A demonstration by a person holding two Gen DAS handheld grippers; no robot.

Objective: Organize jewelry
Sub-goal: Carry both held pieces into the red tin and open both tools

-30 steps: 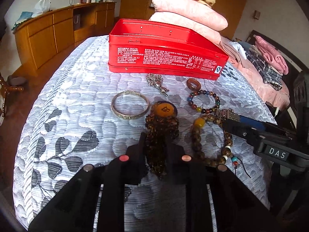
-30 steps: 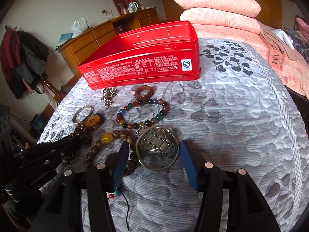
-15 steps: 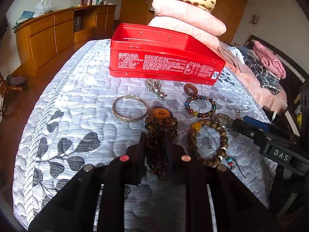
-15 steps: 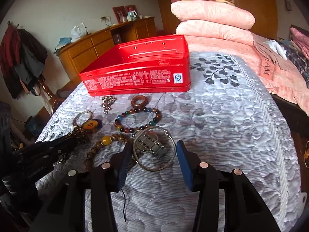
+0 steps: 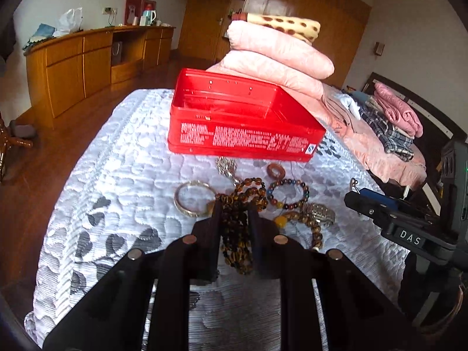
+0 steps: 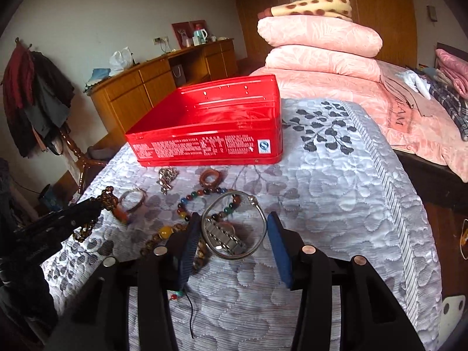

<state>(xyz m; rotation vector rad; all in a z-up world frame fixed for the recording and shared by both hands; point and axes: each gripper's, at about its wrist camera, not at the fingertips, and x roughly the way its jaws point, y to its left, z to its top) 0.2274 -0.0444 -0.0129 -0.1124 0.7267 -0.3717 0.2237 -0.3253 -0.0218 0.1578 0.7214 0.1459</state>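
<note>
An open red tin (image 5: pixel 248 134) stands at the back of the grey quilt. My left gripper (image 5: pixel 235 207) is shut on a brown bead string (image 5: pixel 237 242), which hangs above the quilt. Its orange pendant (image 6: pixel 121 213) dangles below. My right gripper (image 6: pixel 234 220) is shut on a thin silver bangle (image 6: pixel 264 219), blue pads against both sides. A metal watch (image 6: pixel 223 237) on the quilt shows through the ring. Between the grippers and the tin lie an engraved bangle (image 5: pixel 191 199), a coloured bead bracelet (image 5: pixel 288 193), a brown ring (image 5: pixel 275 170), a silver chain (image 5: pixel 226 165) and a large-bead bracelet (image 6: pixel 165 232).
Folded pink quilts (image 5: pixel 278 58) are stacked behind the tin, with pink bedding (image 6: pixel 409 122) to the right. A wooden cabinet (image 5: pixel 87 64) lines the far wall. The bed's edge (image 5: pixel 67 181) drops to the wooden floor on the left. Clothes hang on a rack (image 6: pixel 32 99).
Both grippers have risen. The bead string has come up off the quilt in the left gripper. The right jaws have narrowed onto the thin bangle and carried it up.
</note>
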